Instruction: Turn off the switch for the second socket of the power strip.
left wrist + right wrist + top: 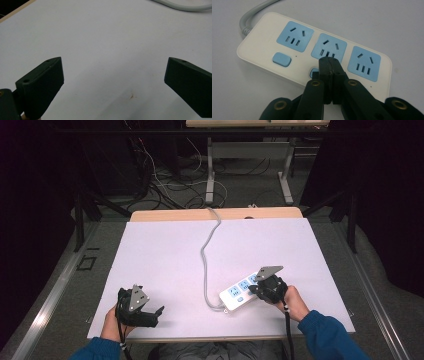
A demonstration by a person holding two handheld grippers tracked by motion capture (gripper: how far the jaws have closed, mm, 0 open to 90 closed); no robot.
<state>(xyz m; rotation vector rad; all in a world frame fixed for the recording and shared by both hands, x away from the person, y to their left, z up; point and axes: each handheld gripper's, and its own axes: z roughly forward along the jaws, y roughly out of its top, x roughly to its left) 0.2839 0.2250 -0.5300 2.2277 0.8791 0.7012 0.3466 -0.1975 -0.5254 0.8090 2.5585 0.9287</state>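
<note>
No readable text, brand or number anywhere. Power strip (pixel 317 52) under the right claw (pixel 329 65) carries only blank blue socket faces and blue buttons; any faint marks are too small to read.

Your right gripper (pixel 329 61) covered most of the middle switch (pixel 313 72) on the power strip (pixel 262 47); its cable (pixel 253 12) ran off the frame's top.

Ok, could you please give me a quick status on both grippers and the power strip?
Left gripper open, over bare table. Right gripper shut, tips over the power strip's middle switch. Cord trails away across the table; nothing in the way.
</note>
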